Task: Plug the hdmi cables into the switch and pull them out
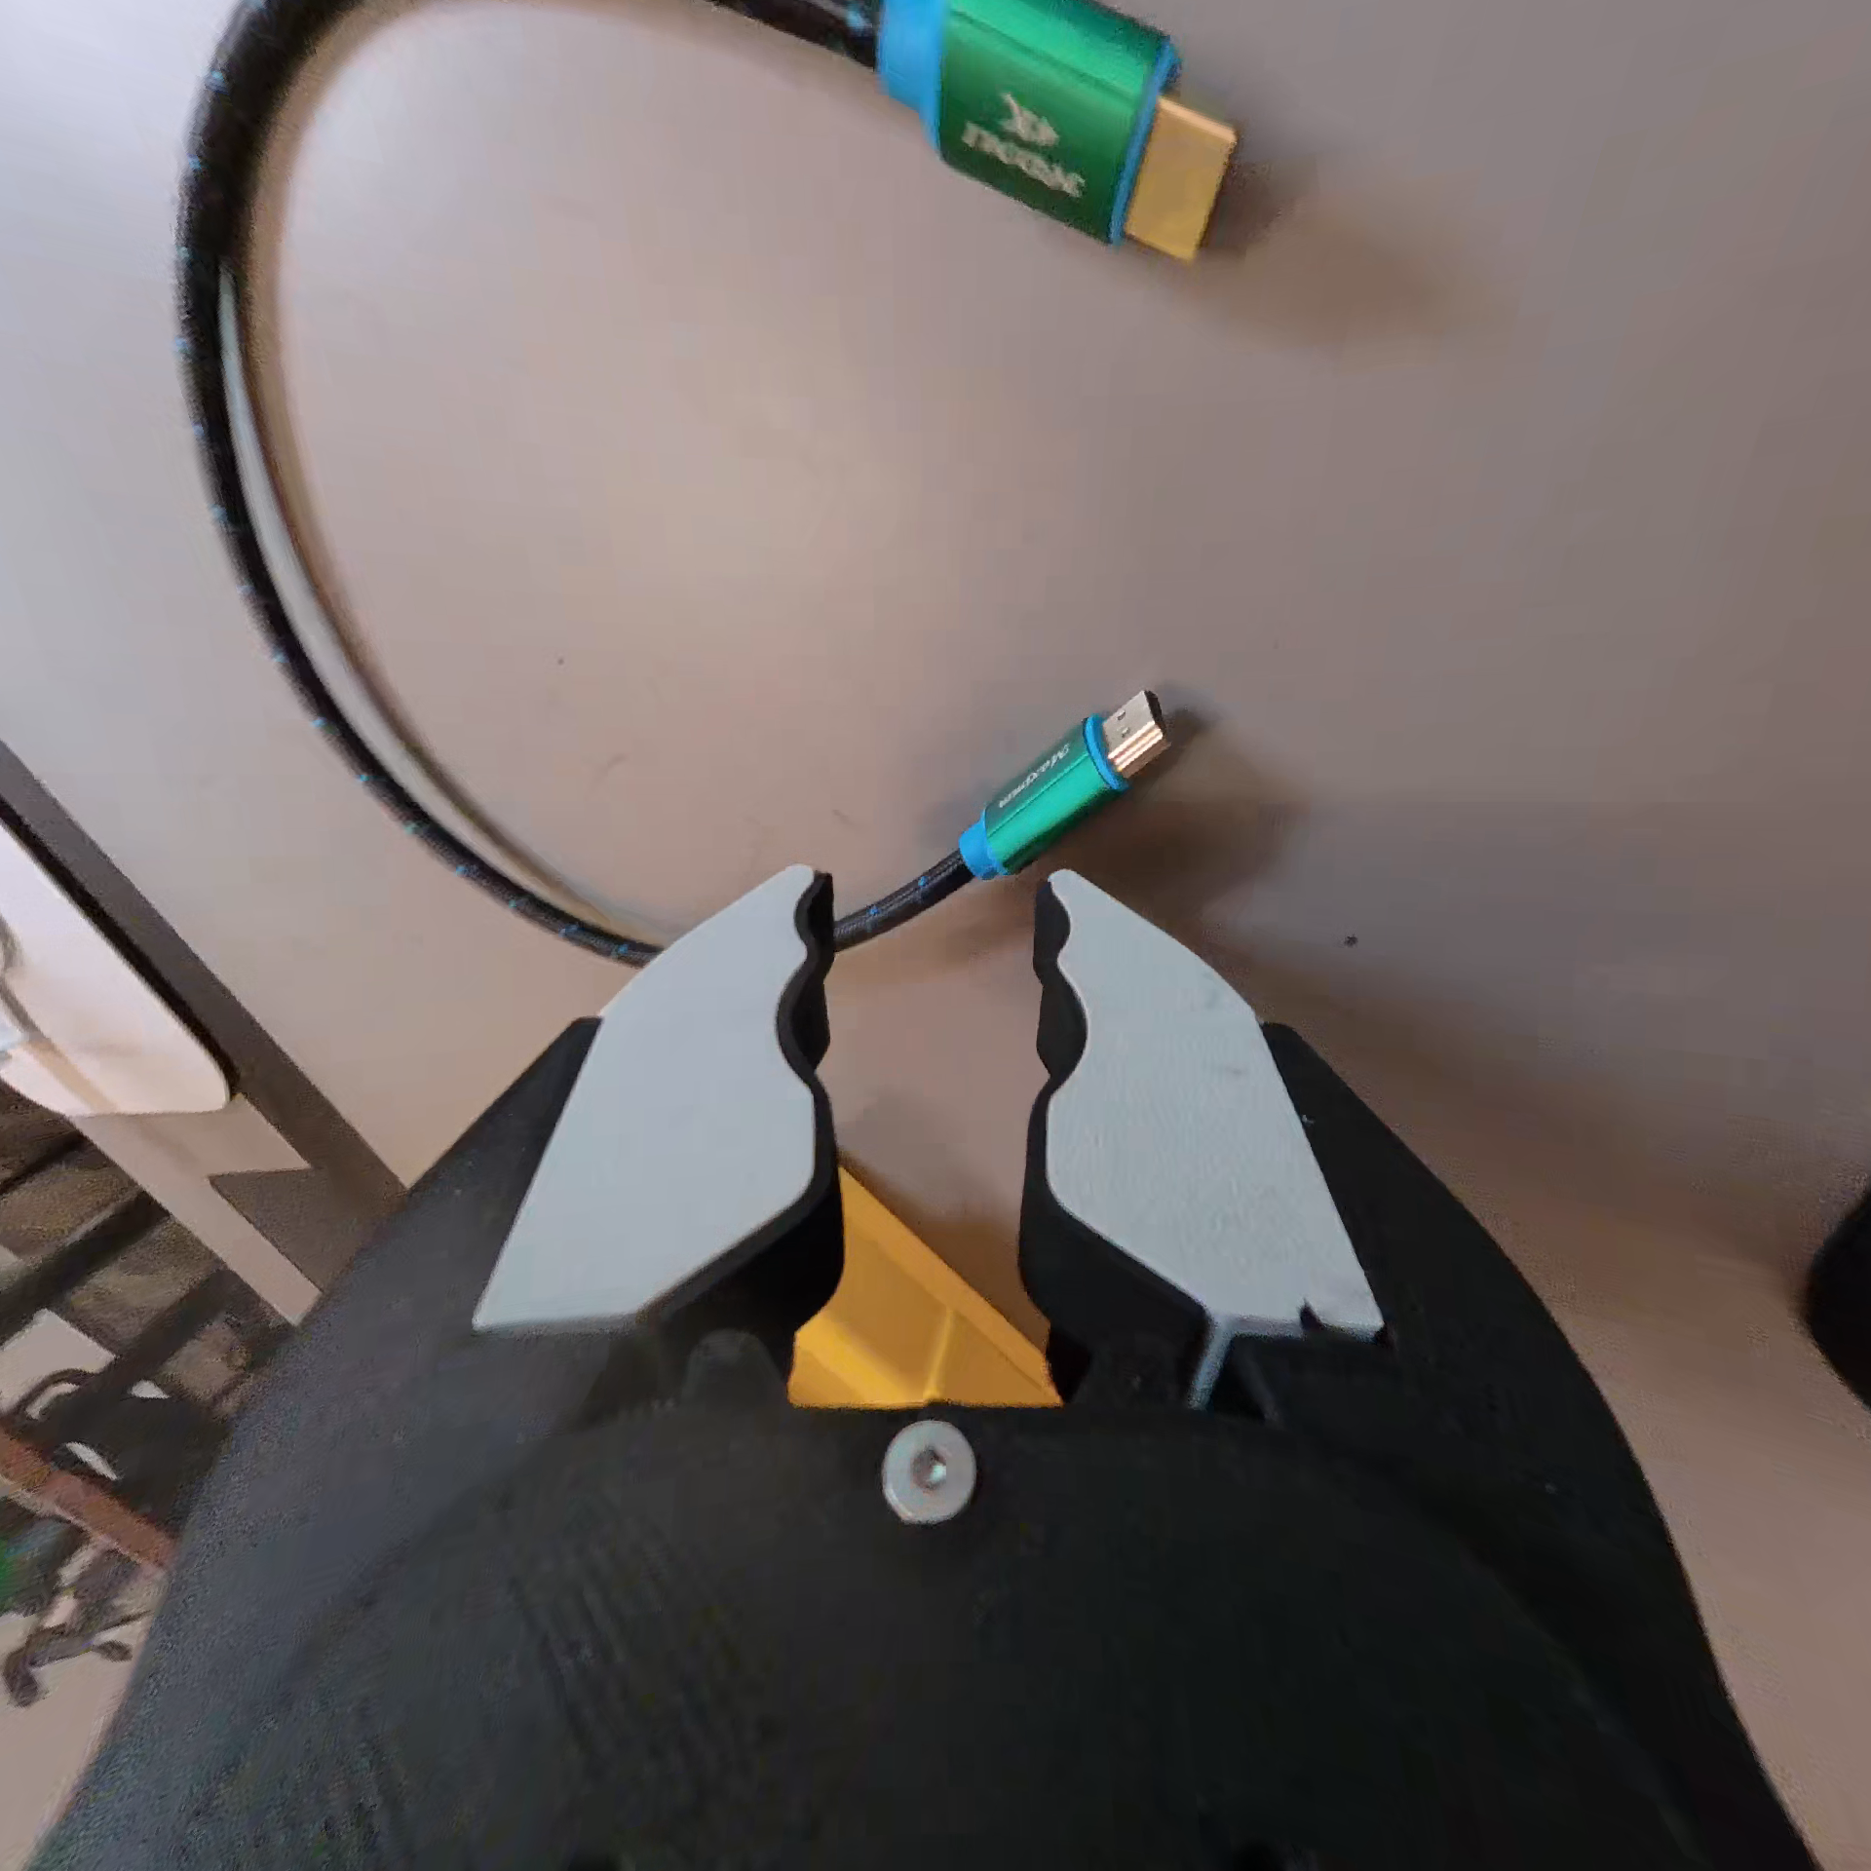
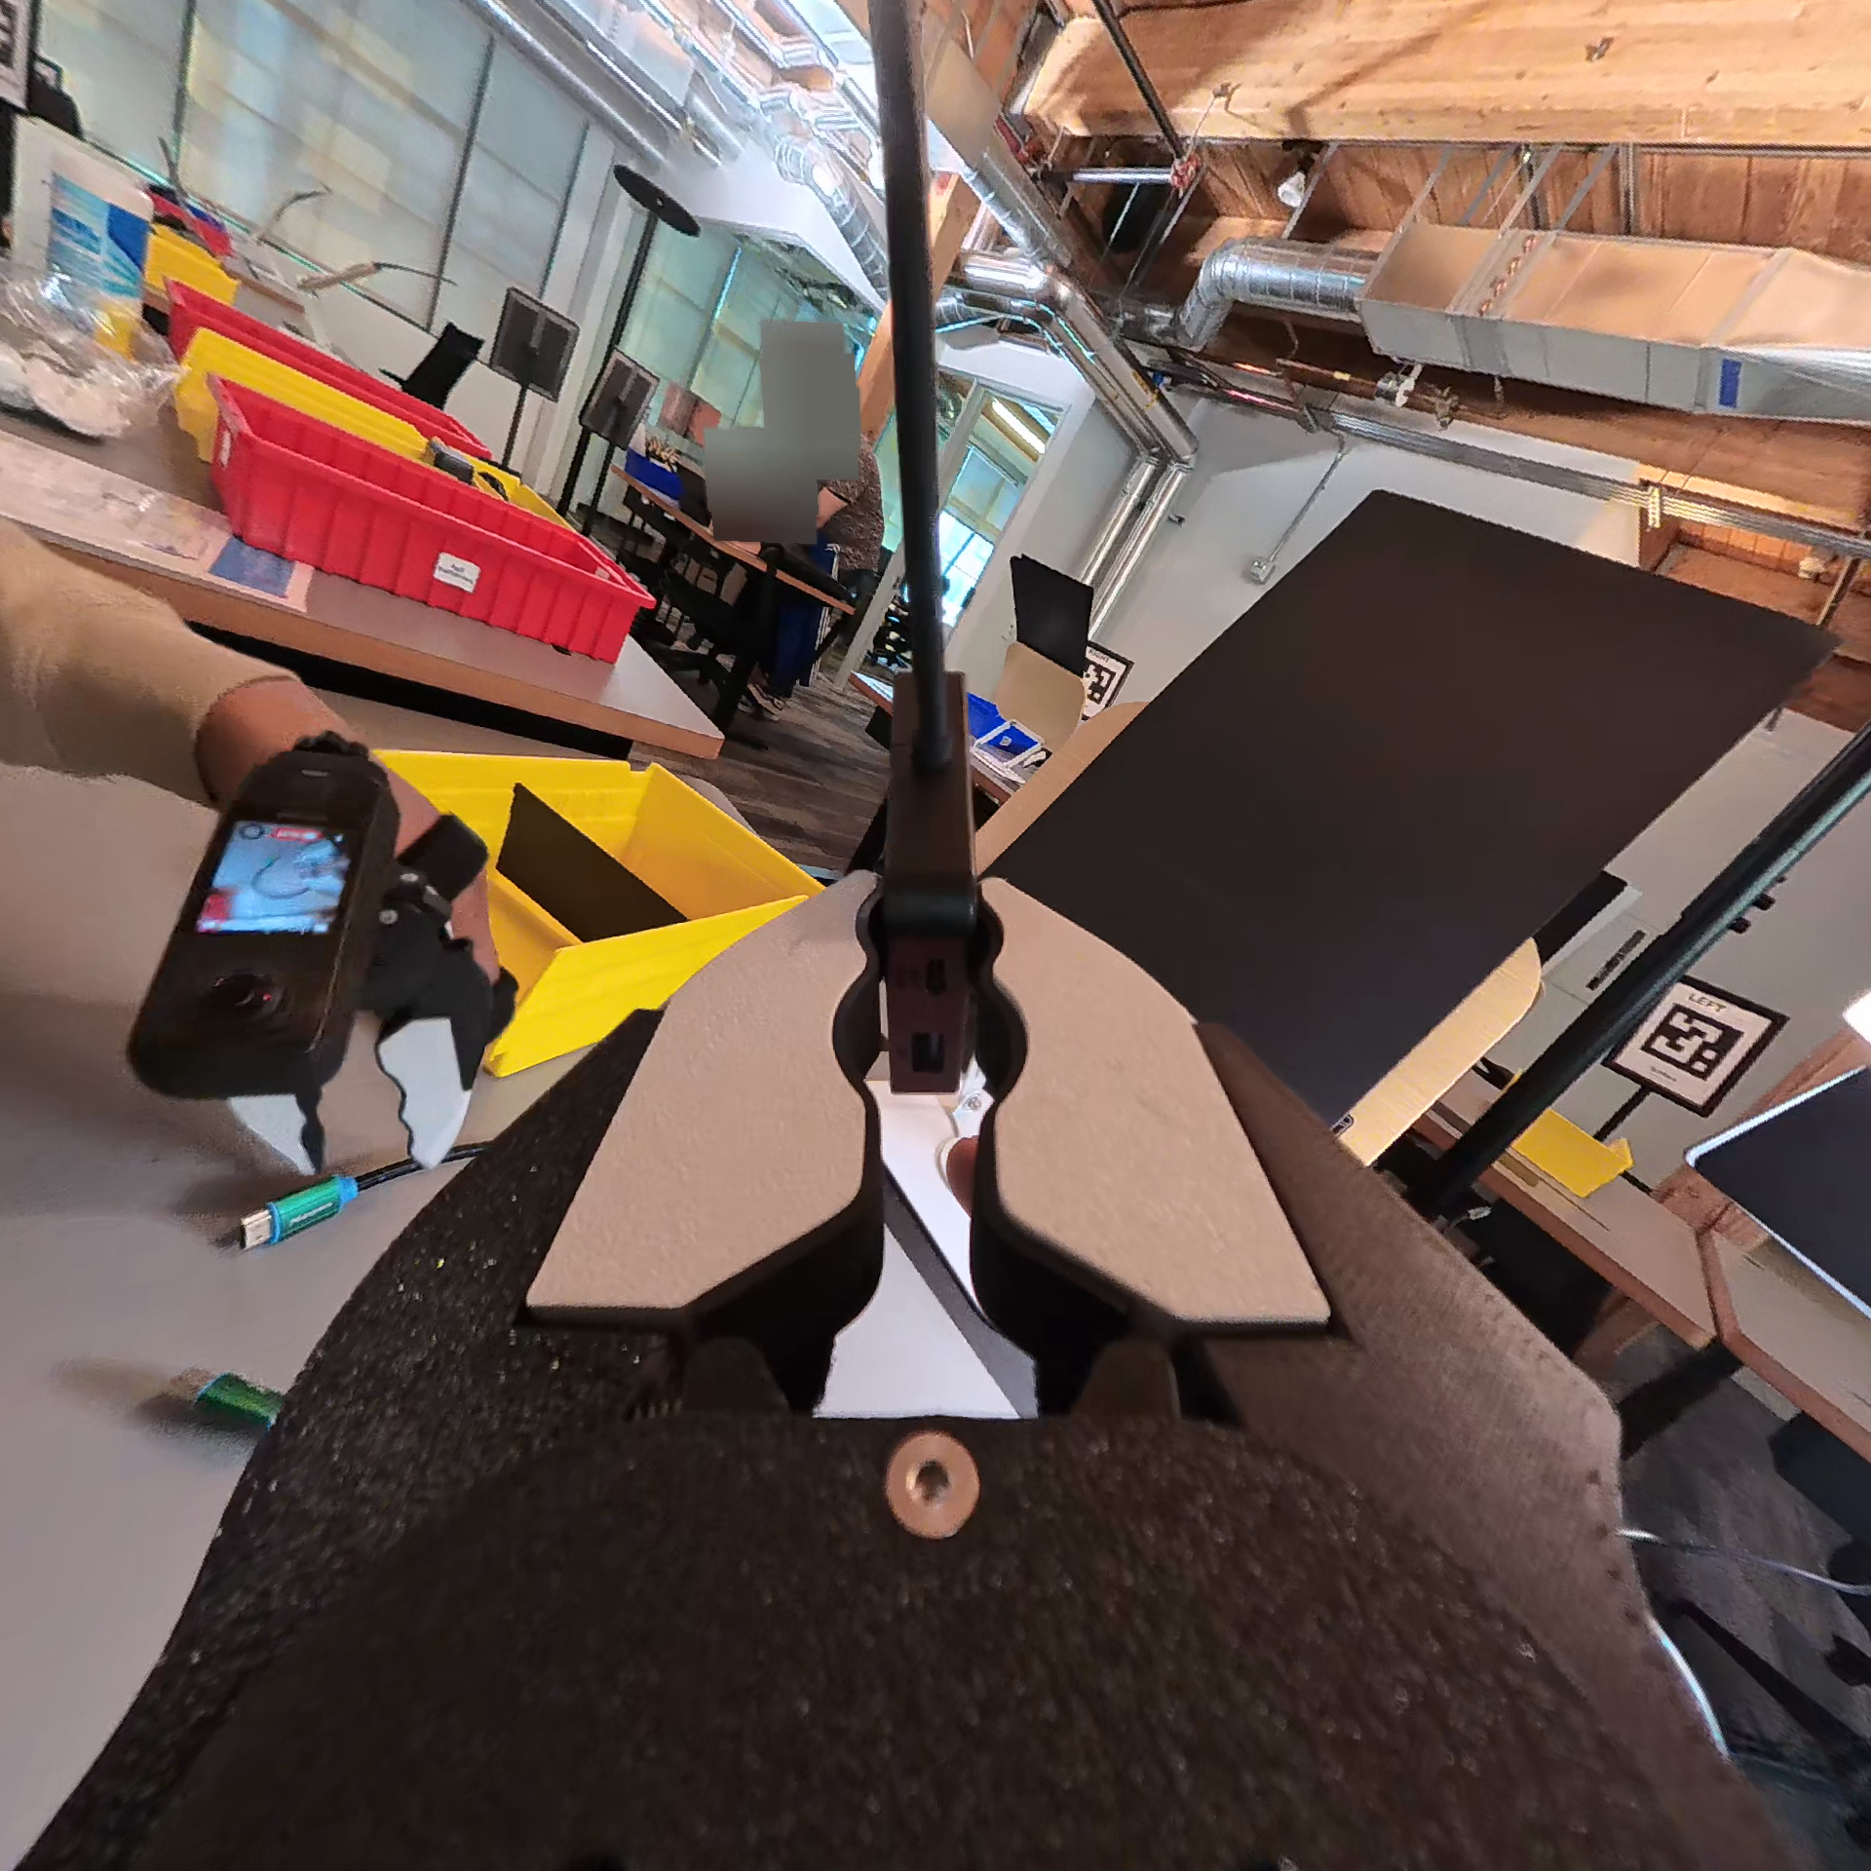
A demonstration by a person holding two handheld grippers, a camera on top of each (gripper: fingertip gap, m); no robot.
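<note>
Switch (image 2: 923, 987) pinched in right gripper (image 2: 926, 997), ports up for plugging.
Left gripper (image 1: 933, 937) spread over near plug (image 1: 1063, 785), abt to grab.

Left wrist view: my worktop (image 1: 709, 506) is evenly lit and matte, without glare; the nearer HDMI plug (image 1: 1063, 790) casts a soft shadow to its right, and is sharp, whereas the farther plug (image 1: 1053, 132) and cable (image 1: 243, 405) are motion-blurred. Right wrist view: bright daylight enters through windows (image 2: 334, 172) at upper left. Wide-angle distortion bends the edges; the ceiling ducts (image 2: 1620, 304) curve.
</note>
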